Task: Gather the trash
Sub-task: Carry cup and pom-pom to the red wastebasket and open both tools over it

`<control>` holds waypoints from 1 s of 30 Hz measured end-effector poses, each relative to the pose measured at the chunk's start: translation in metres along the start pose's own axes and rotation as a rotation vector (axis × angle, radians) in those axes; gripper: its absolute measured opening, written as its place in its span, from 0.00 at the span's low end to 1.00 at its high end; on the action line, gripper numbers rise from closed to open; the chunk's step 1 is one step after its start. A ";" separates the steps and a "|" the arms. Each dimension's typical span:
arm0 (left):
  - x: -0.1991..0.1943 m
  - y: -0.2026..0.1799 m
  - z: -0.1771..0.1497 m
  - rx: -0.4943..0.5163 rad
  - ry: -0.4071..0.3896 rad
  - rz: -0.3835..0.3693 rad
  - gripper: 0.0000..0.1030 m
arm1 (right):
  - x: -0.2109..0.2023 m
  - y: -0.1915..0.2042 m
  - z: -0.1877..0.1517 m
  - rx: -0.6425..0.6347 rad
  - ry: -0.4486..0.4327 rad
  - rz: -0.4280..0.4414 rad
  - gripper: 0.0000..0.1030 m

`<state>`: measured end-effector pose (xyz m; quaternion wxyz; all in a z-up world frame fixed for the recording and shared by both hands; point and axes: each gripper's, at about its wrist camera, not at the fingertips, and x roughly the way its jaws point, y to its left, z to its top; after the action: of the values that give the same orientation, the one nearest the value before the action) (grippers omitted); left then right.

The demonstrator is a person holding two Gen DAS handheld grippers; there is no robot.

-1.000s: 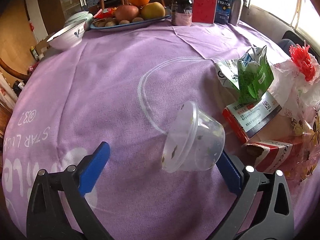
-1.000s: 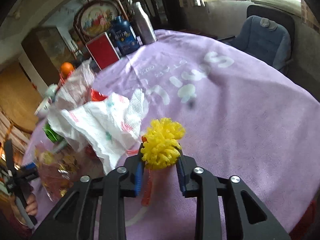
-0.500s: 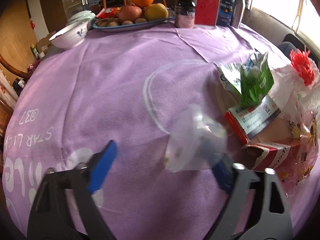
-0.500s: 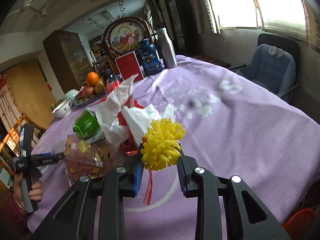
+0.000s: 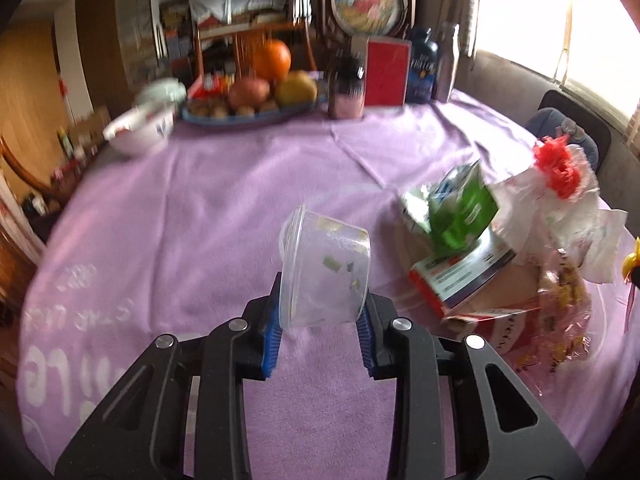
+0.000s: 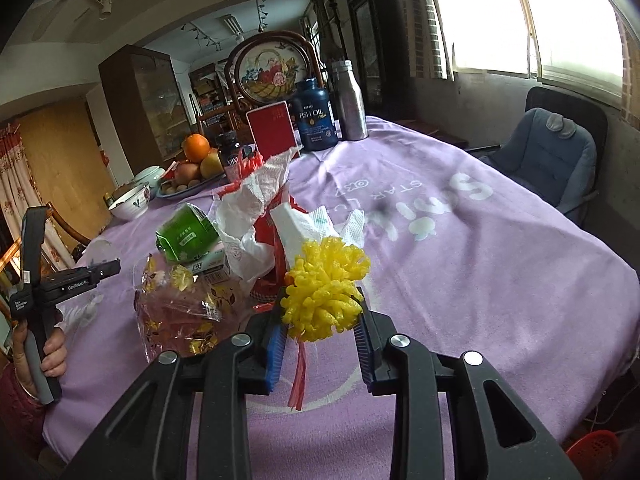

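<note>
My left gripper (image 5: 320, 332) is shut on a clear plastic cup (image 5: 325, 272) with food specks and holds it tilted above the purple tablecloth (image 5: 200, 220). My right gripper (image 6: 320, 332) is shut on a yellow pompom (image 6: 324, 288) with a red ribbon hanging below it. A trash pile lies on the table: a green carton (image 5: 460, 212), a red and white box (image 5: 464, 276), crumpled white paper (image 5: 560, 216) with a red pompom (image 5: 558, 164), and a clear gold-printed wrapper (image 6: 180, 308). The left gripper's body also shows in the right wrist view (image 6: 52, 280).
At the table's far side stand a fruit plate (image 5: 256, 108), a white bowl (image 5: 136, 132), a dark jar (image 5: 346, 88), a red box (image 5: 388, 72), a fish oil bottle (image 6: 314, 116) and a metal bottle (image 6: 352, 100). A blue chair (image 6: 548, 156) stands at the right.
My left gripper closed on the clear cup and lifted it. My right gripper rose and tilted up with the yellow pompom still in it.
</note>
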<state>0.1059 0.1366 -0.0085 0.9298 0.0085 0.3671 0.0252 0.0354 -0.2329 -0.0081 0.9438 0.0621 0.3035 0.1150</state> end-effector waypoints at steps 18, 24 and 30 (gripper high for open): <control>-0.068 -0.097 -0.022 0.089 -0.106 -0.174 0.32 | -0.064 -0.035 -0.014 0.045 -0.093 -0.017 0.30; -0.084 -0.159 -0.030 0.183 -0.135 -0.235 0.32 | -0.096 -0.061 -0.027 0.076 -0.132 -0.049 0.30; -0.094 -0.215 -0.040 0.258 -0.143 -0.308 0.32 | -0.125 -0.095 -0.043 0.113 -0.158 -0.109 0.30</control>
<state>0.0185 -0.0828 0.0187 0.9376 0.0728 0.2972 -0.1651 -0.0718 -0.3544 0.0097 0.9646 0.1077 0.2372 0.0411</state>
